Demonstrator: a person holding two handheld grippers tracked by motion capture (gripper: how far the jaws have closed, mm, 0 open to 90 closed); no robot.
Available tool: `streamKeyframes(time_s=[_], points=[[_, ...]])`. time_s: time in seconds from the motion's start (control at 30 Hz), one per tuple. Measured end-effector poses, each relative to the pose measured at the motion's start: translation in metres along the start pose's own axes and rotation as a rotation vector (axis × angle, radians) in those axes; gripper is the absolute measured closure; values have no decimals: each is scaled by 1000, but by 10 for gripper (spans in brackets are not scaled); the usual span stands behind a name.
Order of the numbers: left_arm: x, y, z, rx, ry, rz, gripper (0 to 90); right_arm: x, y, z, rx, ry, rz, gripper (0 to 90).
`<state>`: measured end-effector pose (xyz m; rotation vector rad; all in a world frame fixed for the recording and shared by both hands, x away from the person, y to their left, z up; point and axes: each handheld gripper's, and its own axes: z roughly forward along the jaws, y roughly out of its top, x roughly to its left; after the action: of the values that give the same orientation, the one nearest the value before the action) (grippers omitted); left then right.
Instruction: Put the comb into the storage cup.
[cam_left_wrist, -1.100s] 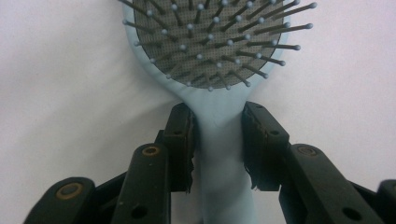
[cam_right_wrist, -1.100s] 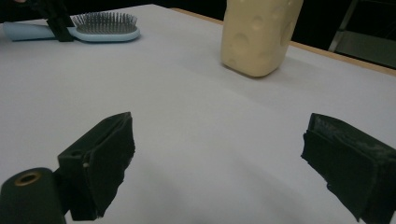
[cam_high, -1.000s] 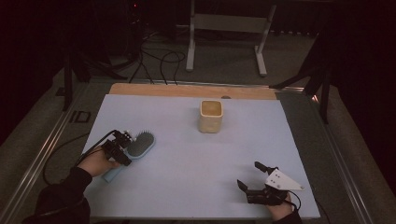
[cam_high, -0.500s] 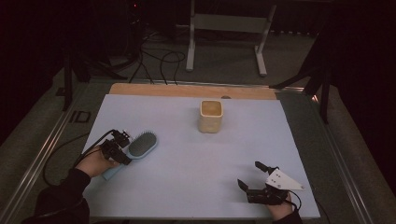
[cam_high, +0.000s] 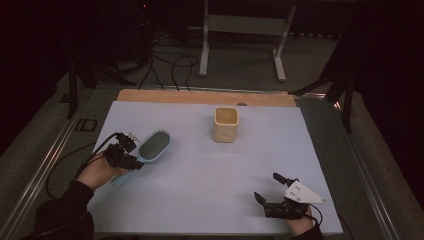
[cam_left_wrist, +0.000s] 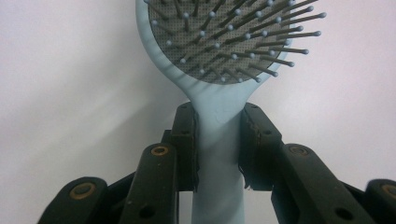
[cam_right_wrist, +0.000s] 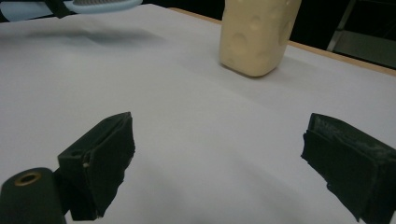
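Observation:
A light blue hairbrush (cam_high: 152, 145) with dark bristles is held above the white table sheet (cam_high: 200, 170) at the left. My left gripper (cam_high: 131, 154) is shut on its handle (cam_left_wrist: 218, 140), both pads pressing the sides just below the bristle head (cam_left_wrist: 224, 42). A cream cup (cam_high: 226, 124) with a dimpled wall stands upright at the middle back; the right gripper view has it ahead as the cup (cam_right_wrist: 254, 35). My right gripper (cam_high: 269, 189) rests near the front right edge, its jaws wide apart with nothing between them (cam_right_wrist: 219, 158).
A wooden strip (cam_high: 200, 97) runs along the table's far edge. Cables and a metal stand (cam_high: 245, 30) lie on the floor beyond. Metal rails (cam_high: 45, 165) border the table's left side.
The left gripper has lifted the hairbrush a little off the sheet, and the brush head now sits higher and tilted. The right gripper has kept still.

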<state>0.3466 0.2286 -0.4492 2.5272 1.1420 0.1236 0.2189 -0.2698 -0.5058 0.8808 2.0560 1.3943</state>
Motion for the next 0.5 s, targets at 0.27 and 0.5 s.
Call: streamKeyframes(time_s=[0.27,0.5], points=[[-11,8,-9,-100,-10,19,704,0,0,0,1,1,-5,89],[-16,16,-15,-174,-31,18,704,0,0,0,0,0,-1,88]])
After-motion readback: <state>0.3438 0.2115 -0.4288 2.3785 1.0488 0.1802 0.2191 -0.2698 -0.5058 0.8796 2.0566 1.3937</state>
